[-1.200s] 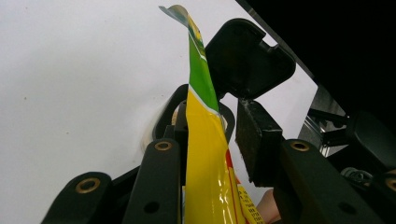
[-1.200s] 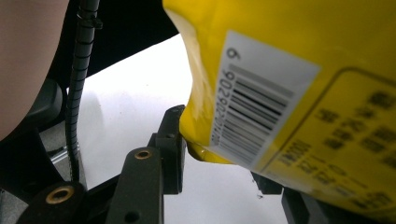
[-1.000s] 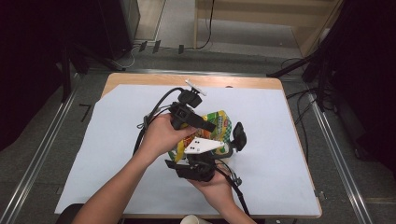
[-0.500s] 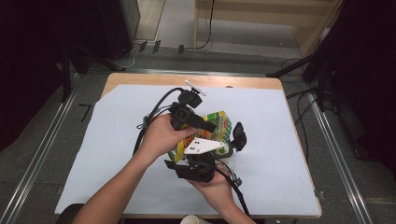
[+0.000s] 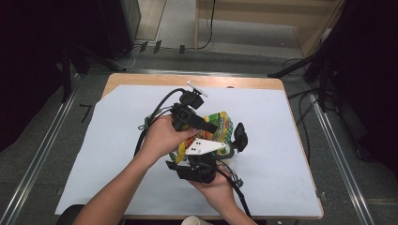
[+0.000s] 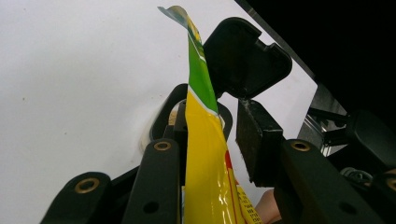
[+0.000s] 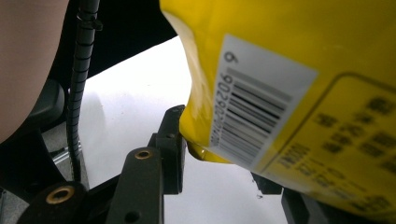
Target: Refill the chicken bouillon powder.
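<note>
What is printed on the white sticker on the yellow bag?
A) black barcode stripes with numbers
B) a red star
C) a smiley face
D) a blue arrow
A: in the right gripper view, the white rectangular sticker on the crinkly yellow plastic bag carries black barcode stripes with a row of digits beside them.

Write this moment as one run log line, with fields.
object: yellow snack bag | position: above table | left hand-held gripper: bag edge between jaws | right hand-held gripper: under bag

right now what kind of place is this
Probably a lab or recording workspace, not a home: a wooden table under a white sheet, cables trailing over grey carpet, and metal rails alongside.
</note>
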{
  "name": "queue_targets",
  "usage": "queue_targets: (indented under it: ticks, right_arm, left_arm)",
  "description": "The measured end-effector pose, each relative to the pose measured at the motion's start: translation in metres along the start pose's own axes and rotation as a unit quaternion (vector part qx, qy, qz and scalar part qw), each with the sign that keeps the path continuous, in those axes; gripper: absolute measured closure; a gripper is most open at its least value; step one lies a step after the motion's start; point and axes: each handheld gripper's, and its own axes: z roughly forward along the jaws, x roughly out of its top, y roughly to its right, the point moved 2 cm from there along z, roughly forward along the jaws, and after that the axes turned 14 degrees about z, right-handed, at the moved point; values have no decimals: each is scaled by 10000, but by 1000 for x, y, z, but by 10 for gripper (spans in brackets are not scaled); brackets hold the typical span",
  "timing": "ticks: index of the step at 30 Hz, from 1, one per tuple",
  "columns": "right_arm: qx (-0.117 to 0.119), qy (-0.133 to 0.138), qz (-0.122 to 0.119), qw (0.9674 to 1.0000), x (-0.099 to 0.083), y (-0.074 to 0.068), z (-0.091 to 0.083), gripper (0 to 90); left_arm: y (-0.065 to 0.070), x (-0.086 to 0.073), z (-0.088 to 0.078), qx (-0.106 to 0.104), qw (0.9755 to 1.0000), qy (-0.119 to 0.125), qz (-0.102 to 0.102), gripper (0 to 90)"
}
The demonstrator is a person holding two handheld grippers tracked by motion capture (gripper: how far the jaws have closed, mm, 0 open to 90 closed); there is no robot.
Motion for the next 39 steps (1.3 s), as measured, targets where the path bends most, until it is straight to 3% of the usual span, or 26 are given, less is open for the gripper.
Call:
queue_targets:
  ticks: [20, 23, 39]
  right_arm:
    - [14, 45, -14, 10000, 0, -1, -1, 624]
    - [44, 117, 12, 9999, -1, -3, -3, 626]
    - [53, 108, -21, 9999, -1, -3, -2, 627]
  left_arm:
    - [2, 0, 0, 2, 10000, 20, 23, 704]
    - [3, 1, -2, -100, 9999, 60, 2, 702]
    - [4, 1, -1, -28, 10000, 12, 47, 698]
